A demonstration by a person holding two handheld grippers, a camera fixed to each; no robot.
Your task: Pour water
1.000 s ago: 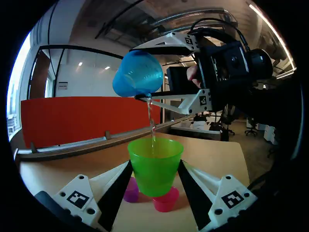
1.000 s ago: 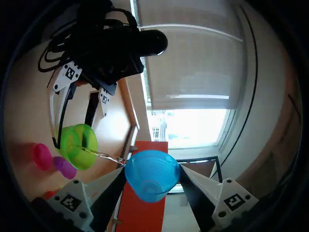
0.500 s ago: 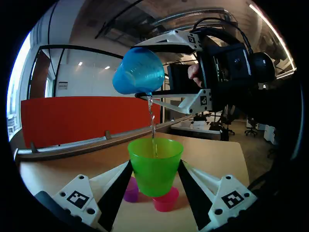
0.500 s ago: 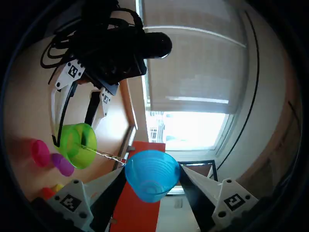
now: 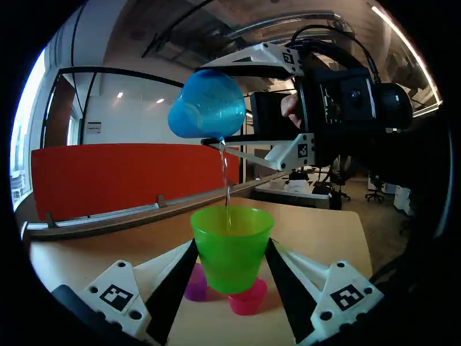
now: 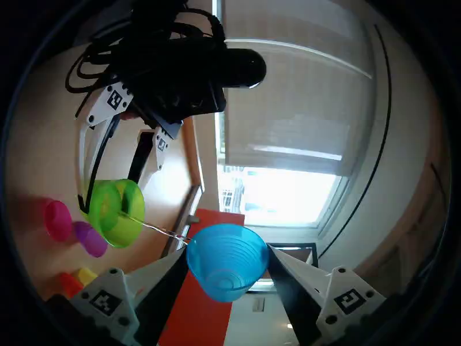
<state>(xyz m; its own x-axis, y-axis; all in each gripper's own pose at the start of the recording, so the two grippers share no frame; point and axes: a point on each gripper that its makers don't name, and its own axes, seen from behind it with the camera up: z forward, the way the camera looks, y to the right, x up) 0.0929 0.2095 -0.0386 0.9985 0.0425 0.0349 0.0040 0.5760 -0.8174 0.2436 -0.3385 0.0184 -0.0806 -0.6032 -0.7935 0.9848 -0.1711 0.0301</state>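
Your right gripper (image 6: 227,254) clamps the translucent blue plastic cup (image 6: 227,269) between its fingers, tipped nearly sideways with its mouth facing back along them. Below it, your left gripper (image 5: 231,248) clamps the upright translucent green plastic cup (image 5: 232,262). A thin water stream (image 5: 226,179) falls from the blue rim into the green cup.

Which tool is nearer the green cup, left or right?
Left. The left tool grips the green cup on both sides; the right tool holds the blue cup tilted above it, apart.
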